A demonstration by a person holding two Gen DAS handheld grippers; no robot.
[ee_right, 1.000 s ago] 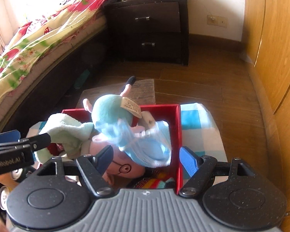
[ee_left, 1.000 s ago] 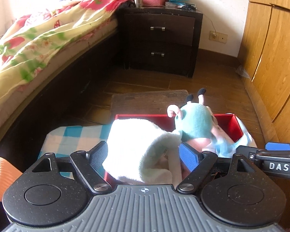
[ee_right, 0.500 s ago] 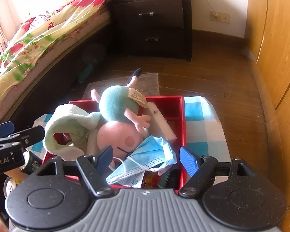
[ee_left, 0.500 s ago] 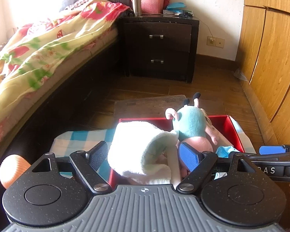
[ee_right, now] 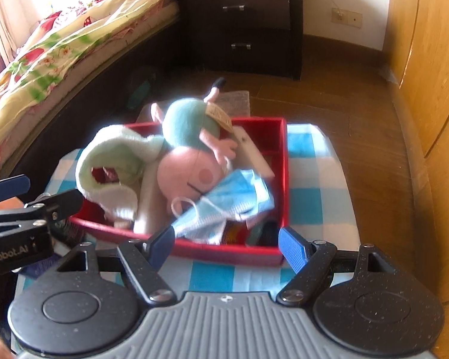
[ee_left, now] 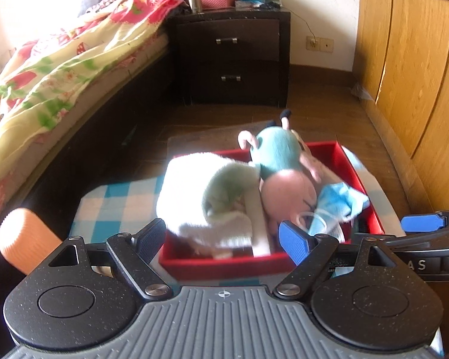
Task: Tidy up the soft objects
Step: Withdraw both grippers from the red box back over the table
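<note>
Both hand-held grippers, left point(ee_left: 223, 239) and right point(ee_right: 227, 245), now back off the red box point(ee_right: 224, 252), jaws open, empty. Towel point(ee_left: 200, 194), plush point(ee_right: 188, 155), mask point(ee_right: 230, 200) left inside; packing looks done.

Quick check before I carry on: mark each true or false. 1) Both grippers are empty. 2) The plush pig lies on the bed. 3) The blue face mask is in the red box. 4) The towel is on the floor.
1) True: left gripper and right gripper stand open, holding nothing.
2) False: the plush pig lies in the red box.
3) True: blue face mask.
4) False: the towel is in the box.
</note>
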